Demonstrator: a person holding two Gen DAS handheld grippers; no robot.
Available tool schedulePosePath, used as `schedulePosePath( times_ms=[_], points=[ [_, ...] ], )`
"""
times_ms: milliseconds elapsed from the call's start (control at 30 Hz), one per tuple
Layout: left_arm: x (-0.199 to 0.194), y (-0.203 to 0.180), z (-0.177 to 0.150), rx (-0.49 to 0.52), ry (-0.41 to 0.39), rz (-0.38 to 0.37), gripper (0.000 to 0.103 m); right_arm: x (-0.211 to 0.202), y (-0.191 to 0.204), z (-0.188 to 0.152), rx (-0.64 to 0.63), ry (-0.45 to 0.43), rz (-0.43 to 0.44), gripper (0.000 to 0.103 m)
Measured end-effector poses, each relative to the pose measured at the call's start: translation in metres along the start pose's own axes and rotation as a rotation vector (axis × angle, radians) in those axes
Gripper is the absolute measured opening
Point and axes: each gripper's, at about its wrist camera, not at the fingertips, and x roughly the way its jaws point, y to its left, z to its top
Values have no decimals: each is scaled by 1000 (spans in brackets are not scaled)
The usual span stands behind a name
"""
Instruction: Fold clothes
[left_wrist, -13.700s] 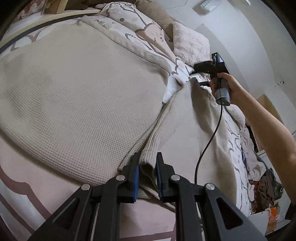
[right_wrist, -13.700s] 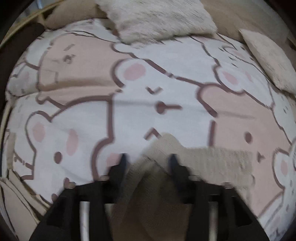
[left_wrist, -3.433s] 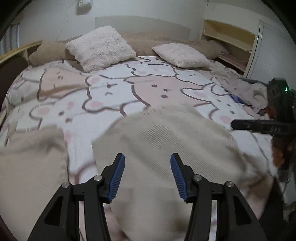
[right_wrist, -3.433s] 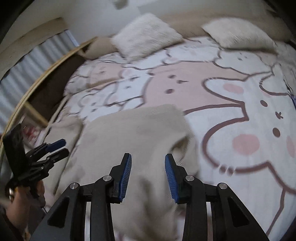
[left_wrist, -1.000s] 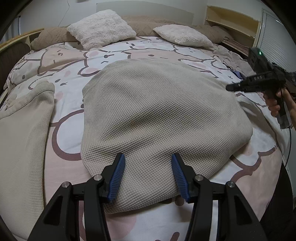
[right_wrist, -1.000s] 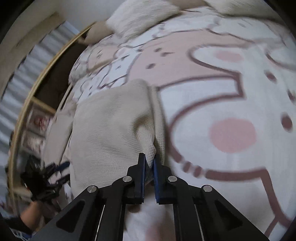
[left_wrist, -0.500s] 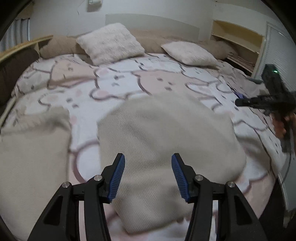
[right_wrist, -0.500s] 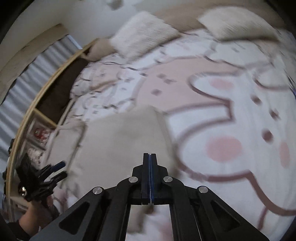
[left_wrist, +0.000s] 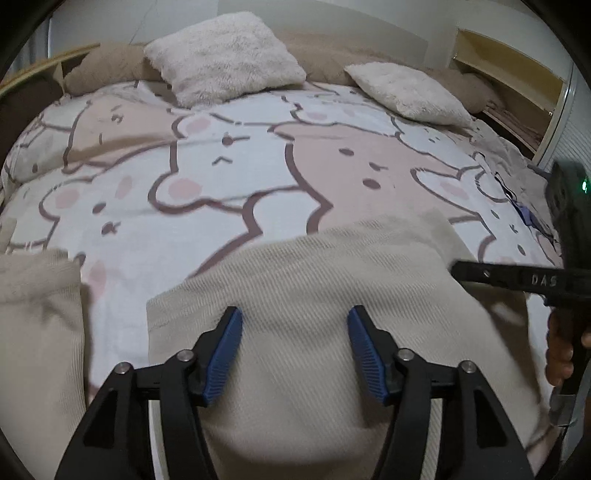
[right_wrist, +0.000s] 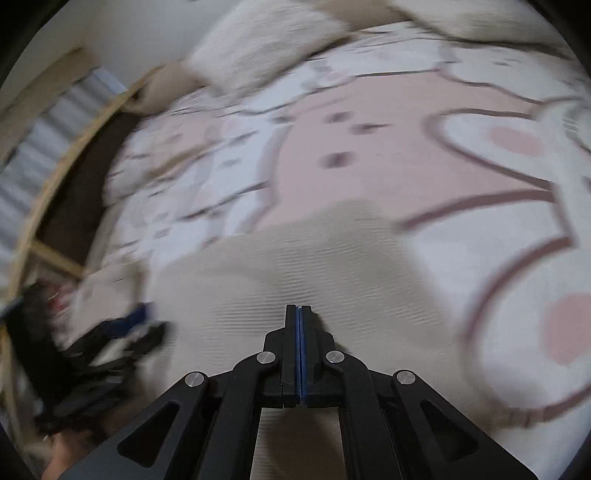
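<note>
A folded beige waffle-knit garment (left_wrist: 317, 280) lies on the bear-print bedspread (left_wrist: 229, 173); it also shows blurred in the right wrist view (right_wrist: 303, 266). My left gripper (left_wrist: 294, 325) is open and empty, hovering above the garment's near part. My right gripper (right_wrist: 300, 314) is shut with nothing between its fingers, above the garment's near edge. The right gripper also shows in the left wrist view (left_wrist: 517, 278) at the garment's right side. The left gripper appears blurred at the left of the right wrist view (right_wrist: 122, 325).
A second beige garment (left_wrist: 33, 314) lies at the left. Two fluffy pillows (left_wrist: 225, 55) (left_wrist: 406, 92) and brown cushions sit at the head of the bed. A wooden bed frame (right_wrist: 62, 170) runs along the left. Loose clothes (left_wrist: 517, 173) lie at the right edge.
Both grippers have dropped closer to the folded garment since half a second ago. The right gripper let go of the garment's edge a second ago and stays shut and empty.
</note>
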Motion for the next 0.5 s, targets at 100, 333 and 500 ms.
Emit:
schedulePosePath(
  times_ms=[100, 333, 500],
  points=[
    [4, 7, 0, -22, -21, -15, 77, -16, -20, -10, 49, -18, 25, 1],
    [-27, 20, -12, -109, -85, -61, 75, -81, 11, -66, -42, -103, 140, 1],
    [-90, 10, -58, -70, -93, -56, 75, -100, 43, -110, -153, -81, 157, 1]
  ],
)
